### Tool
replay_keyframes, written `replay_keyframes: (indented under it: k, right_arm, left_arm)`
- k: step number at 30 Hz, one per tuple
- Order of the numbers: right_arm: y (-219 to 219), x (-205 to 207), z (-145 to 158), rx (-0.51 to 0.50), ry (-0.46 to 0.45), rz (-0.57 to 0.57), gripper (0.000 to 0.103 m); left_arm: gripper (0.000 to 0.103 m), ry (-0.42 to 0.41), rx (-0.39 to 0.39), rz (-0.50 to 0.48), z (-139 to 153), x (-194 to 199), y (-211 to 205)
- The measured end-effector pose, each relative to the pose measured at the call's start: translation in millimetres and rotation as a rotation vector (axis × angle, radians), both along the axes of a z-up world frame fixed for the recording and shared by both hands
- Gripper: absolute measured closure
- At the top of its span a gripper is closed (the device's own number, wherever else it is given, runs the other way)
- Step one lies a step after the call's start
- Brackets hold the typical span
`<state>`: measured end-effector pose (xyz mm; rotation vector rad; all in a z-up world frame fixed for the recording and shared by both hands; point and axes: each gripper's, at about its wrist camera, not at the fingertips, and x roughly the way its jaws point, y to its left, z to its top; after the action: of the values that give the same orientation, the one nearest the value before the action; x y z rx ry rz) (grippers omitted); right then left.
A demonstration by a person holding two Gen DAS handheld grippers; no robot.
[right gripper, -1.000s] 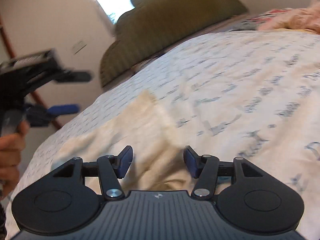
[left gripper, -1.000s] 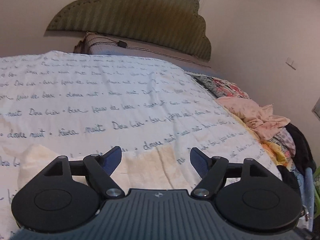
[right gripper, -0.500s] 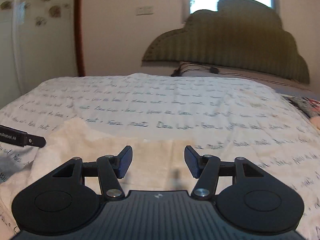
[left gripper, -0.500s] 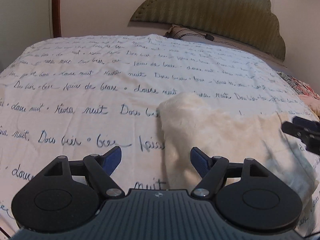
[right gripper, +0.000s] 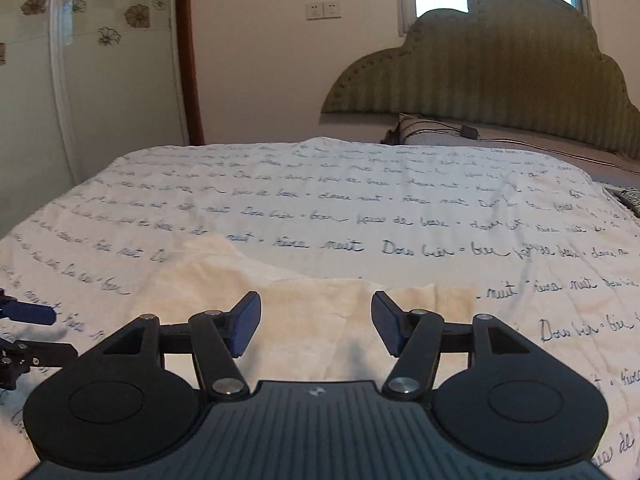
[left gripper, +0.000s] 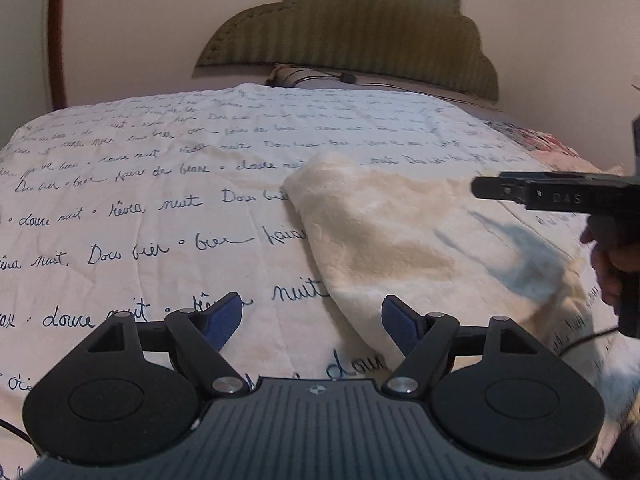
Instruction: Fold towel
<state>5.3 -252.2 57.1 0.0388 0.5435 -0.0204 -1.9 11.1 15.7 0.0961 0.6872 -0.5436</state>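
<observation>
Cream, fluffy towel (left gripper: 384,232), plain apart from a slightly darker tan patch in the middle. White bedspread (left gripper: 140,200) covered in rows of dark blue cursive script. Olive-green headboard (right gripper: 496,68) with vertical ribbing and a stitched scalloped edge. Black grippers with blue pads on both the left gripper (left gripper: 312,322) and right gripper (right gripper: 316,322). Pale beige wall (right gripper: 260,72), reddish-brown door frame (right gripper: 188,48), plus brown flower stickers (right gripper: 136,14) on a whitish panel.
</observation>
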Motion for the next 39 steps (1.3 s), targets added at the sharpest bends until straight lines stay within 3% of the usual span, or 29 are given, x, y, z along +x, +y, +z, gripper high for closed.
replay_keyframes:
  k: [3, 6, 9, 11, 17, 21, 23, 29, 35, 39]
  right_arm:
    - [12.2, -12.4, -4.2, 0.030, -0.001, 0.022, 0.034]
    - [14.9, -17.7, -11.6, 0.047, 0.010, 0.002, 0.034]
    - [10.0, -21.4, -17.7, 0.086, 0.016, -0.023, 0.034]
    - [7.8, -25.0, -19.1, 0.094, 0.016, -0.041, 0.034]
    - [8.6, -40.6, -17.7, 0.105, 0.000, -0.066, 0.033]
    - [13.2, -47.1, -19.5, 0.104, -0.003, -0.054, 0.031]
    - [14.9, -46.9, -23.4, 0.103, 0.007, -0.049, 0.031]
    - [6.7, -48.0, -41.8, 0.049, 0.054, -0.078, 0.031]
    - [6.9, -53.0, -41.5, 0.025, 0.061, -0.052, 0.031]
    - [3.5, -57.5, -28.8, 0.069, 0.006, -0.072, 0.031]
  left_arm:
    - [0.022, -0.051, 0.040, -0.116, 1.1, -29.7, 3.3]
    - [0.019, -0.034, 0.059, -0.263, -0.3, -54.7, -1.0]
    - [0.014, -0.154, 0.102, -0.325, 1.8, -80.8, -17.1]
    - [0.011, -0.205, 0.146, -0.301, -2.3, -84.7, -34.4]
    - [0.012, -0.216, 0.269, -0.124, -28.1, -58.4, -81.2]
    - [0.012, -0.271, 0.359, 0.057, -29.4, -51.4, -93.3]
    - [0.012, -0.237, 0.346, 0.119, -29.0, -48.5, -84.0]
    - [0.012, 0.064, 0.113, 0.268, -29.9, -31.5, -18.3]
    - [0.012, -0.044, 0.208, 0.216, -10.7, -55.6, -25.2]
    - [0.014, -0.116, 0.188, 0.189, 8.9, -60.5, -23.5]
